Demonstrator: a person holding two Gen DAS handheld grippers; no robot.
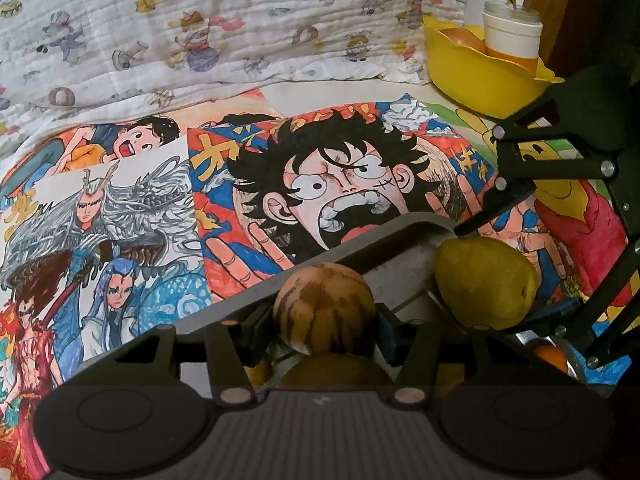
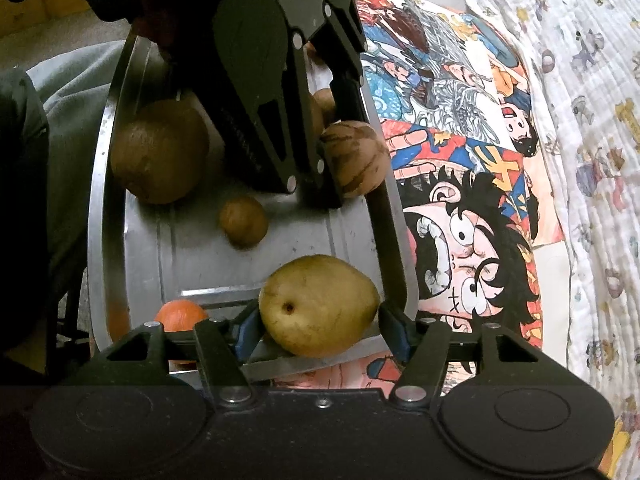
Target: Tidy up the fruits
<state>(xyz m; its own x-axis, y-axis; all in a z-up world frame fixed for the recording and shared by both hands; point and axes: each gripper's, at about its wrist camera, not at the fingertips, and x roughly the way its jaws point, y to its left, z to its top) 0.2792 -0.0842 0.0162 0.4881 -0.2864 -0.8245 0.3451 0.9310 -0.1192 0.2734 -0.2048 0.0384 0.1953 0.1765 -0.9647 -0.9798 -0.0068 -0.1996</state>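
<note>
- Both grippers are loaded over the metal tray (image 2: 100, 184)! The left gripper (image 1: 326, 320) has its fingers clamped on a round brown-streaked fruit (image 1: 325, 306), pads pressing either side of its middle.
- The right gripper (image 2: 320, 320) has its fingers closed around a yellow-green pear (image 2: 318, 304), gripped across the fat belly, blossom end facing the camera.
- In the right wrist view, the tray carries more: a big brown fruit (image 2: 158, 152), a small brown one (image 2: 243, 222) near the centre, and an orange one (image 2: 180, 312) tucked at the near edge, just beside the pear.
- Handling call: the pear looks firm but bruisable, smooth-skinned and tapered, so a grip on the widest part seems safest; squeeze toward the neck and it could squirt out.
- The streaked fruit is round and looks hard; it may roll in the pads if the hold drifts off centre.
- Far corner of the surface, on the drawings: a yellow bowl (image 1: 472, 76) holding a white cup (image 1: 512, 34) and something orange, a likely drop-off, though that is my guess.
</note>
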